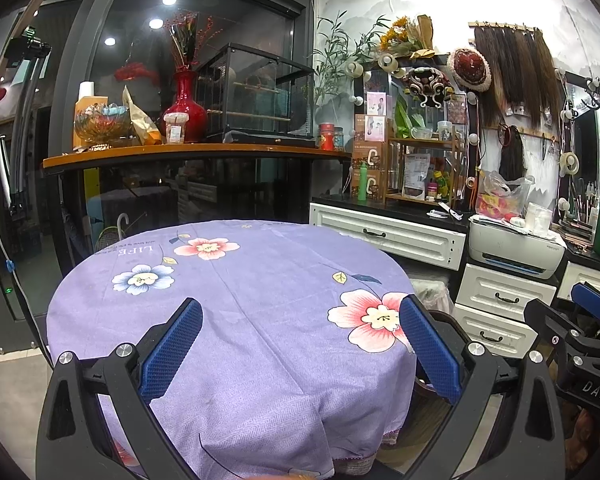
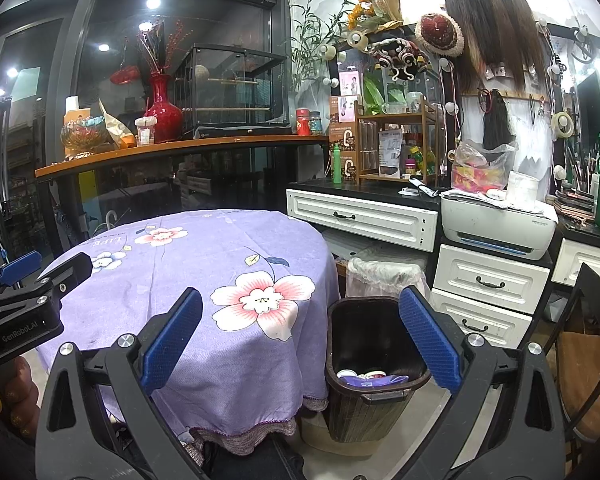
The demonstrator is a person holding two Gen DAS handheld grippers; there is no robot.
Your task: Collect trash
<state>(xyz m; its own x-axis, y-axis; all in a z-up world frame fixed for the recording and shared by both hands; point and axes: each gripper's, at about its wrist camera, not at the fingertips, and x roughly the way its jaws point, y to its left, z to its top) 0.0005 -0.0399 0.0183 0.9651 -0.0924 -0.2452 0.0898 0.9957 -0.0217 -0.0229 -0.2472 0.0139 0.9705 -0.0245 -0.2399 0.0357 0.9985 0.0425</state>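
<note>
A round table with a purple floral cloth (image 1: 236, 304) stands in front of me; it also shows in the right wrist view (image 2: 204, 264). A dark brown trash bin (image 2: 370, 364) stands on the floor right of the table, with trash (image 2: 370, 378) lying at its bottom. My left gripper (image 1: 300, 344) is open and empty above the near part of the table. My right gripper (image 2: 300, 336) is open and empty, held over the table's right edge and the bin. Each gripper shows at the side of the other's view: the right one (image 1: 580, 344) and the left one (image 2: 28, 296).
White drawers (image 2: 488, 280) with a printer (image 2: 500, 224) stand behind the bin. A second bin lined with a clear bag (image 2: 384, 276) sits behind the brown one. A dark chair (image 2: 584, 340) is at the right. A wooden counter (image 1: 196, 154) holds a red vase (image 1: 185, 108).
</note>
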